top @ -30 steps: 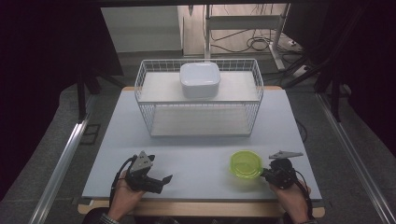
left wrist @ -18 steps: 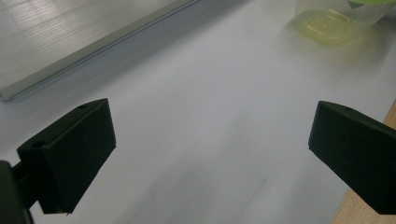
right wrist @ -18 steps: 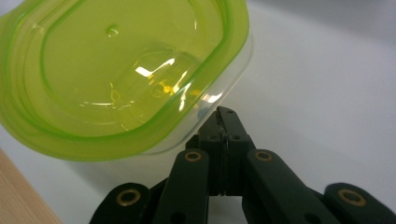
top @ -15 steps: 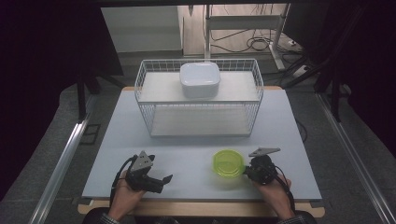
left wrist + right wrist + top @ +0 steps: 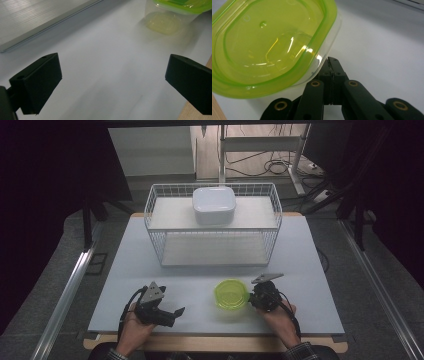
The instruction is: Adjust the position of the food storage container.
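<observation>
A clear container with a green lid (image 5: 231, 293) sits on the white table near the front edge, right of centre. My right gripper (image 5: 252, 296) is at its right side. In the right gripper view the jaws are pressed together, and their tips (image 5: 332, 61) meet the container (image 5: 272, 47) just under the lid's rim. My left gripper (image 5: 175, 312) rests near the front left, pointing right, with its jaws wide apart. Only bare table lies between its fingers (image 5: 37, 82), and the container (image 5: 175, 15) stands farther off.
A white wire basket (image 5: 212, 222) stands at the back middle of the table, with a white lidded box (image 5: 214, 204) on its upper shelf. The wooden table edge (image 5: 215, 344) runs along the front, by the person's hands.
My right gripper has moved left along the front of the table, and the green-lidded container has moved left with it. The left gripper has stayed in place.
</observation>
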Motion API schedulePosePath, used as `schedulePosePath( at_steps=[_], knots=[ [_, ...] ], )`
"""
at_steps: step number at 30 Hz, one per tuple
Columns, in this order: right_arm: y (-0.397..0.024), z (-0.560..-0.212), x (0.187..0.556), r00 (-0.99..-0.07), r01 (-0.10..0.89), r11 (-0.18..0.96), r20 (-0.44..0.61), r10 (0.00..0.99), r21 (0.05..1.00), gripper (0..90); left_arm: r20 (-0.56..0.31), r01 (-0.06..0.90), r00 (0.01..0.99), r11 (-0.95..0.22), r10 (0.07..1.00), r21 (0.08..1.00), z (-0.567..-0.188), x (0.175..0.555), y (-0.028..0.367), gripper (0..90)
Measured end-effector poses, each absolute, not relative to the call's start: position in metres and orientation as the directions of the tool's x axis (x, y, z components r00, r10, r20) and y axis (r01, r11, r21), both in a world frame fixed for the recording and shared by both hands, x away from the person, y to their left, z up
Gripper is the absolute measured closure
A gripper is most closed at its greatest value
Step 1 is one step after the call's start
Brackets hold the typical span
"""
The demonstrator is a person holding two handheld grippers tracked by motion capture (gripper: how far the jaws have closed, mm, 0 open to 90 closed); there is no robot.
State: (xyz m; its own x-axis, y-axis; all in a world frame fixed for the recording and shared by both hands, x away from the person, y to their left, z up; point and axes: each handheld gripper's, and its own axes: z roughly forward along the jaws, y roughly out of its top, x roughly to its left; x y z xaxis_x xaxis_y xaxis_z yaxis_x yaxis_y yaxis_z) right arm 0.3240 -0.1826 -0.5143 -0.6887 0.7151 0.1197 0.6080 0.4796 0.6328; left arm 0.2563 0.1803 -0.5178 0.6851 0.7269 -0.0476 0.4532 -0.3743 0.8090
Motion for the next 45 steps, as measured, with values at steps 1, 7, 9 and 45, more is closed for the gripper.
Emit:
schedulePosePath(
  at_steps=[1, 7, 9, 45],
  knots=[
    [-0.180, -0.515, 0.325, -0.692, 0.606, 0.481, 0.122, 0.712, 0.633, 89.1, -0.048, 0.454, 0.685, -0.374, 0.727, 0.809, -0.518, 0.256, 0.180, 0.3],
    [-0.163, -0.517, 0.330, -0.720, 0.588, 0.499, 0.131, 0.682, 0.636, 89.1, -0.047, 0.452, 0.686, -0.374, 0.726, 0.809, -0.518, 0.256, 0.180, 0.3],
    [-0.158, -0.517, 0.331, -0.727, 0.584, 0.505, 0.133, 0.674, 0.635, 89.1, -0.047, 0.453, 0.686, -0.375, 0.726, 0.809, -0.518, 0.256, 0.180, 0.3],
    [-0.215, -0.495, 0.323, -0.726, 0.473, 0.488, 0.011, 0.688, 0.734, 17.9, -0.050, 0.455, 0.694, -0.383, 0.719, 0.804, -0.518, 0.256, 0.181, 2.2]
  ],
)
